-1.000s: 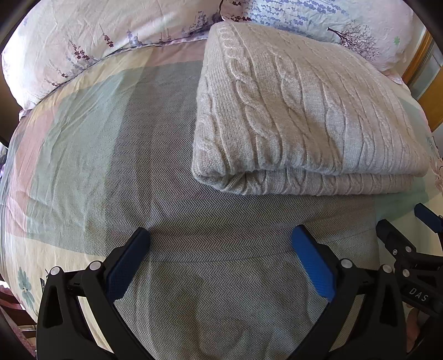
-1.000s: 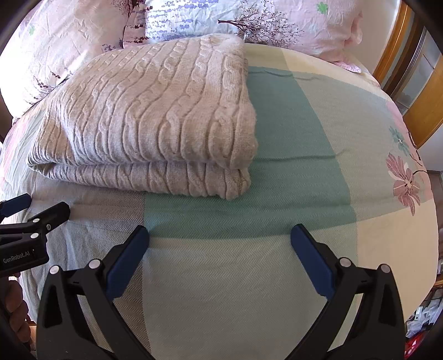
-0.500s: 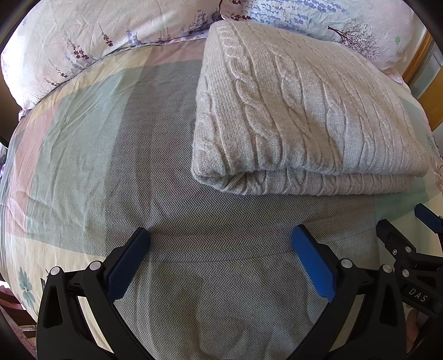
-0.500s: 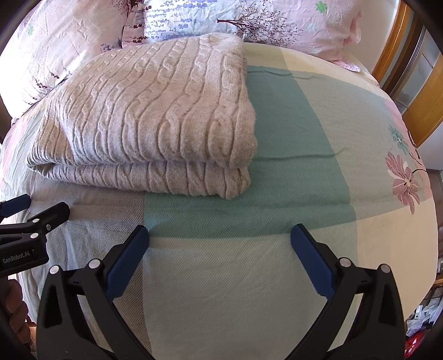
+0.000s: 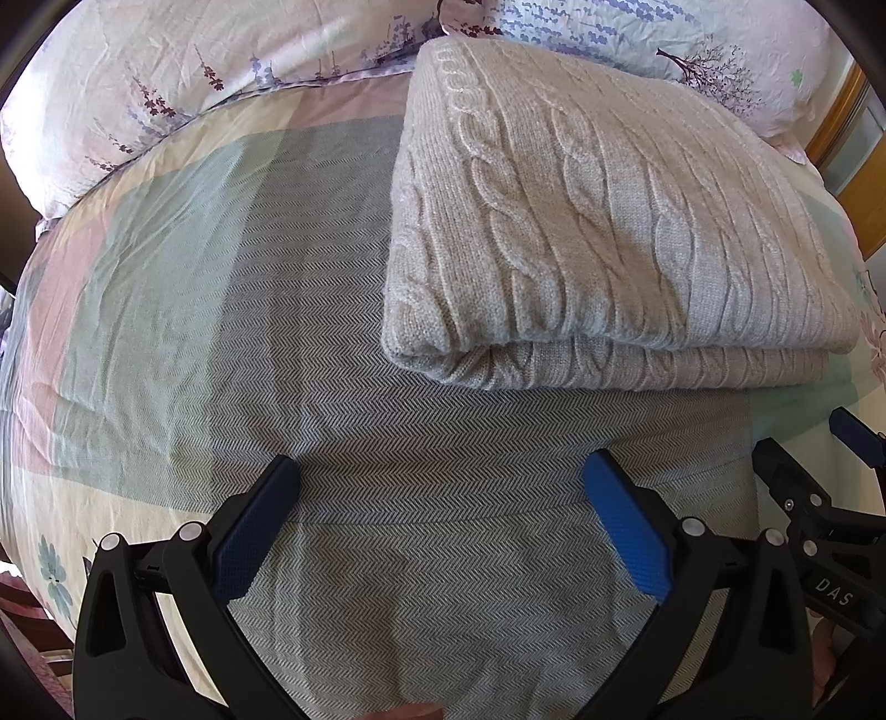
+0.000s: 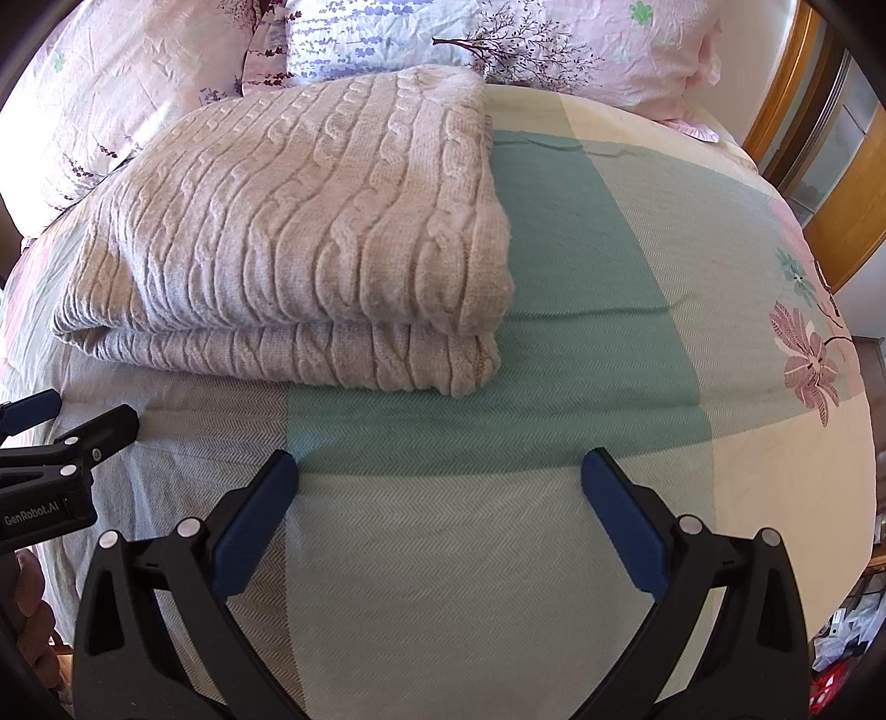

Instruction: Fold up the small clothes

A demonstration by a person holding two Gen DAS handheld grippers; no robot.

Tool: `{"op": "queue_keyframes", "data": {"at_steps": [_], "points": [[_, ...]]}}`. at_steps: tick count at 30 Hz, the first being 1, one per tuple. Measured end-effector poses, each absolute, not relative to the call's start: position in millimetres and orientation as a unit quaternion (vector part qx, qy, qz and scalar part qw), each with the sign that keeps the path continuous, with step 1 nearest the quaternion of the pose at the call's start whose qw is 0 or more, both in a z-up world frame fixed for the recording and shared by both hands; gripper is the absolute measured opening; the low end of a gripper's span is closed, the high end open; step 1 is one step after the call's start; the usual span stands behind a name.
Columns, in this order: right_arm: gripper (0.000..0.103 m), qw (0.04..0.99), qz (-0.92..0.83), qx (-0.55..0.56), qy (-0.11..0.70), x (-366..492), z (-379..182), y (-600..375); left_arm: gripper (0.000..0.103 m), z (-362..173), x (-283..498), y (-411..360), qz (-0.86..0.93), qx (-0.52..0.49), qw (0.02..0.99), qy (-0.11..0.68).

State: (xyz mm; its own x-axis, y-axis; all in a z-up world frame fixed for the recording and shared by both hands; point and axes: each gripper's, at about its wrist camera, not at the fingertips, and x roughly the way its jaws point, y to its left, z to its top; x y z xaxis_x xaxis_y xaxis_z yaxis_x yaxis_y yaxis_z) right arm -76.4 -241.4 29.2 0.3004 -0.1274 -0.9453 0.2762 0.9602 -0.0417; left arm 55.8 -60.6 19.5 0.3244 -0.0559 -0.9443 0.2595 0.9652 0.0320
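Clearly your left gripper [image 5: 440, 518] and right gripper [image 6: 440, 515] gape wide and empty, so pinch the soft, thick, floppy cable-knit sweater [image 5: 598, 221] by its doubled lower edge at the frame's centre.

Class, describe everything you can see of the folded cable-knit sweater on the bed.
The sweater is a beige-grey knit with raised cable twists and ribs running along its top. It looks thick and soft. It is folded into a neat rectangle, with stacked layers showing at its near edge. It lies flat on the patchwork bedspread, its far end against the floral pillows. Neither gripper touches it; both stand open, short of its near edge.
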Motion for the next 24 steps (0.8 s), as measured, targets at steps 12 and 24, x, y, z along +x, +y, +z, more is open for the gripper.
{"op": "queue_keyframes", "data": {"at_steps": [12,24], "points": [[0.101,0.804,-0.125,0.064,0.578,-76.8,29.4,-241.3,0.102,19.5,56.2,-60.2,-0.098,0.090,0.809,0.573],[0.101,0.804,-0.125,0.064,0.578,-76.9,29.5,-241.2,0.102,20.3,53.2,-59.3,-0.099,0.090,0.812,0.567]]}}
